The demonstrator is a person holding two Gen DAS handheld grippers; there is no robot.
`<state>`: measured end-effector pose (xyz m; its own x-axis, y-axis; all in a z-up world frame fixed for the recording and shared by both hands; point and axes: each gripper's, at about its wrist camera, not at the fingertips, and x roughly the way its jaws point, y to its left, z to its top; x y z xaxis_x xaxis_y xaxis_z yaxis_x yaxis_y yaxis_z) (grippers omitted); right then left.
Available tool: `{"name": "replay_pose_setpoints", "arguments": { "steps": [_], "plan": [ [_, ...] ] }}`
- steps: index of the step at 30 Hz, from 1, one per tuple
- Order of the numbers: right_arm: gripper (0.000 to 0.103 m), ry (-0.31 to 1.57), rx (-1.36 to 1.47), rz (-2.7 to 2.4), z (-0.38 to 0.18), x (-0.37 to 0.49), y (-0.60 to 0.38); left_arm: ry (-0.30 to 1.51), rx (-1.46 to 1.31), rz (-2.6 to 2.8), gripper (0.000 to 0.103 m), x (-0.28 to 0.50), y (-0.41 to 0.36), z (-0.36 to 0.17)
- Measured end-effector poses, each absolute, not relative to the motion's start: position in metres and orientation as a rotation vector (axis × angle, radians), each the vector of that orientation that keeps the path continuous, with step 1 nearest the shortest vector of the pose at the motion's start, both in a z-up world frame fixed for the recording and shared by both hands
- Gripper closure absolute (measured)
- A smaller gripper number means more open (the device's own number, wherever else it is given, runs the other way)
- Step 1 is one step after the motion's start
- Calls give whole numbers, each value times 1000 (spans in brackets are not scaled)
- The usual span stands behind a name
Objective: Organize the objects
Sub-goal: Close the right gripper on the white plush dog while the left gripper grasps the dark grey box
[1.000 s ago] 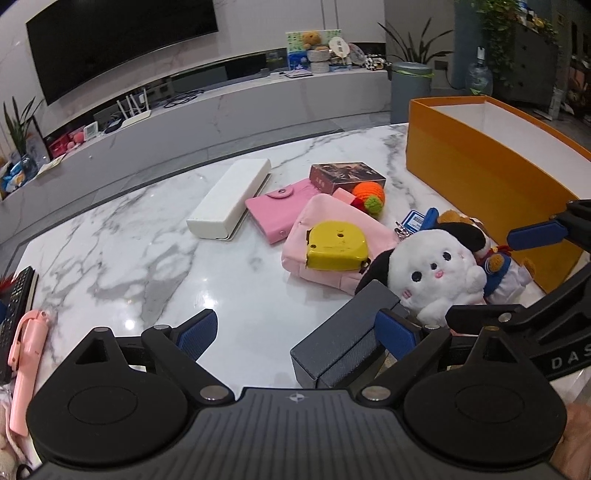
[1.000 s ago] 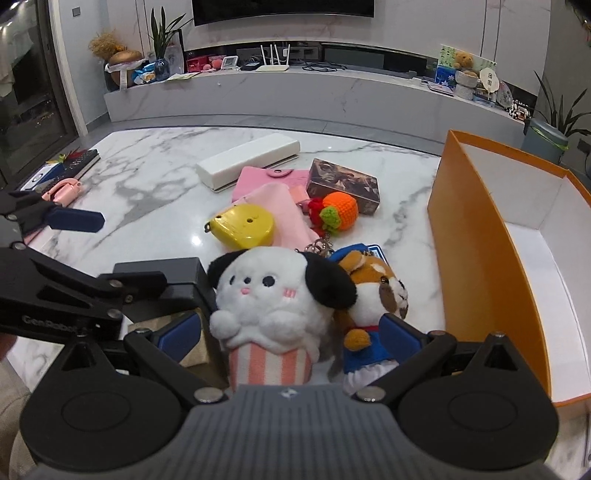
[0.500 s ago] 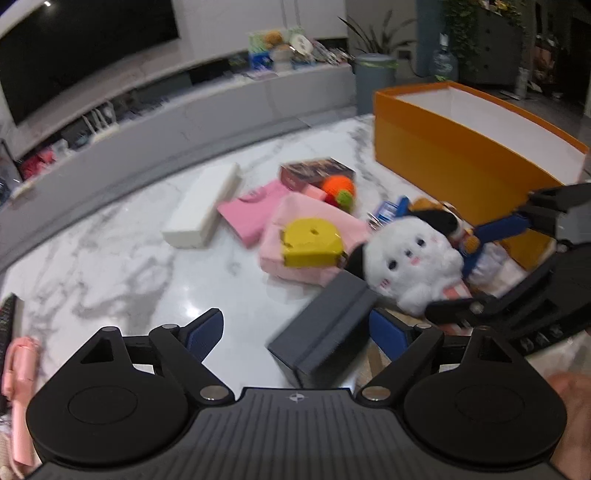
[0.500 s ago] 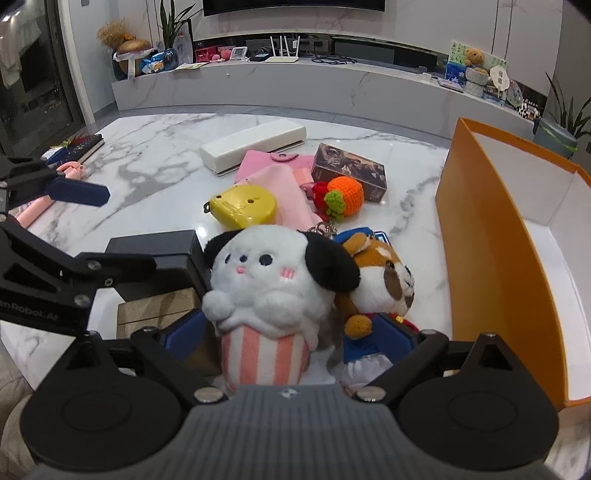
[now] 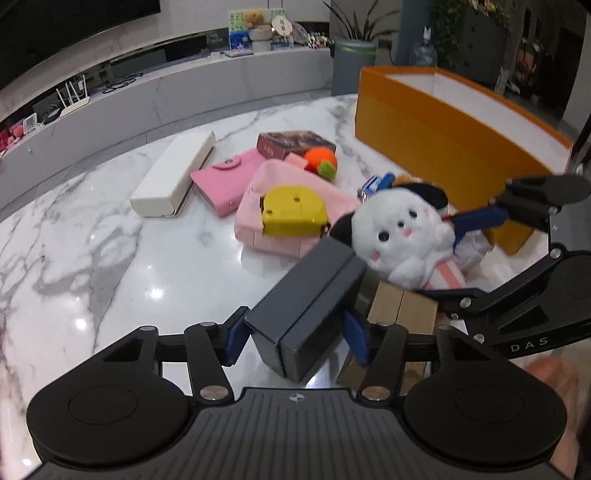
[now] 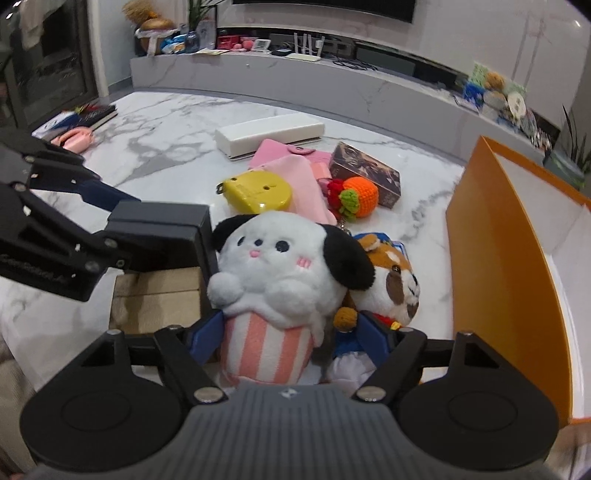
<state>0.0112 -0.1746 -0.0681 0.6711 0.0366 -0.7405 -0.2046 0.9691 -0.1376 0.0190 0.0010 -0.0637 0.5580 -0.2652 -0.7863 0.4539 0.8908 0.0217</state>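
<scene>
While left claw clamps dark box | right claw grips white plush

The left gripper clamps its blue pads on a dark grey rectangular box, tilted above the white marble tabletop. At two o'clock, a white plush dog with black ears sits between the right gripper's blue fingers. An orange cardboard box stands at one o'clock.

White marble table, long pale media console, wall-mounted dark TV, potted plant, ceiling light reflections.
</scene>
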Motion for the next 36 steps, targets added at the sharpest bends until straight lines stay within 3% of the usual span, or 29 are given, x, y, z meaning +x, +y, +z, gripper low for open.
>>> {"name": "replay_pose_setpoints", "arguments": {
  "steps": [9,12,13,20,23,27,33,36],
  "plan": [
    [35,793,-294,152,-70,8,-171,950,260,-270,47,17,7,-58],
    [54,806,-346,142,-69,7,-170,954,291,-244,48,15,9,-57],
    [54,815,-368,129,-68,7,-170,957,287,-245,48,14,9,-57],
    [47,844,-326,154,-65,11,-177,997,184,-270,46,22,9,-62],
    [39,862,-301,143,-66,16,-176,1044,117,-255,39,27,17,-69],
    [32,870,-284,143,-68,22,-173,992,135,-204,38,24,21,-70],
    [28,872,-275,137,-65,32,-172,873,45,-162,15,25,25,-59],
    [26,875,-262,128,-69,40,-172,903,98,-190,15,29,22,-64]
  ]
}}
